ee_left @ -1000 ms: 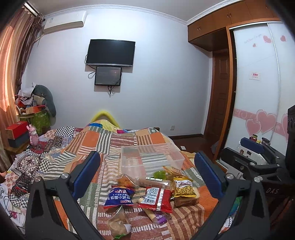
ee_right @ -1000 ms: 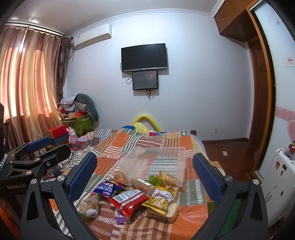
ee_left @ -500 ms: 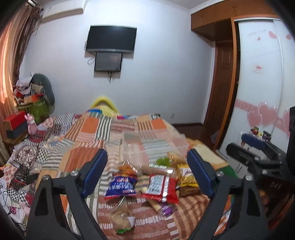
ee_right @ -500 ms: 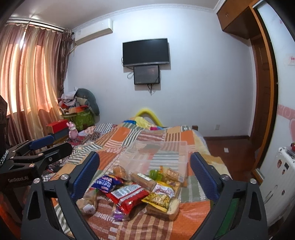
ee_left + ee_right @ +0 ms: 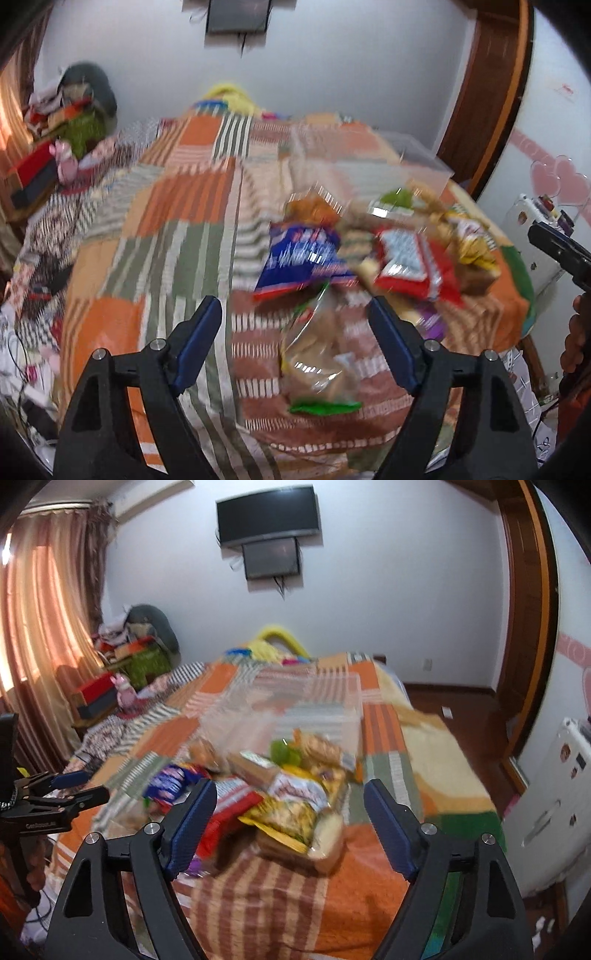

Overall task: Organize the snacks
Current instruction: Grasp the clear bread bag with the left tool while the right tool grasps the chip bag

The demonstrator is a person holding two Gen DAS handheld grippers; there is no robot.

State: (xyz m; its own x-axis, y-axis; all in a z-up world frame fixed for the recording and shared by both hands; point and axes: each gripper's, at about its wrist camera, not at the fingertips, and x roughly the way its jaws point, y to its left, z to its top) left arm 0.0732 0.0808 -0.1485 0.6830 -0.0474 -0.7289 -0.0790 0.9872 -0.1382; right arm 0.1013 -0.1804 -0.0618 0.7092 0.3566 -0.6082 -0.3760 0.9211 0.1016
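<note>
From the left wrist, the left gripper [image 5: 295, 325] hangs over the near end of the bed [image 5: 177, 206], its blue-padded jaws closing but clamped on nothing; between them, lower down and not touched, lies a clear bread bag [image 5: 317, 362] with a green end, close to the bed's near edge. Beyond it the snack pile sits toward the right edge of the patchwork cover: a blue packet [image 5: 301, 260], a red packet [image 5: 410, 264] just to its right, and a yellow packet [image 5: 471, 243] nearest the right edge, all badly blurred. Behind the pile stands a clear plastic bin [image 5: 413, 158], also near the right edge. At the far right of this view part of the right gripper [image 5: 557, 254] juts in. From the right wrist, the right gripper [image 5: 290, 812] is likewise closing with nothing pressed between its pads; framed between the jaws are the yellow packet [image 5: 291, 814], lying over a slice of bread [image 5: 325, 843], and the red packet [image 5: 229, 805] beside the left jaw. The blue packet [image 5: 171, 781] lies further left, the clear plastic bin [image 5: 295, 709] behind the heap toward the middle of the bed [image 5: 450, 775]. The left gripper [image 5: 66, 782] shows at the left border, beside the bed's left edge.
</note>
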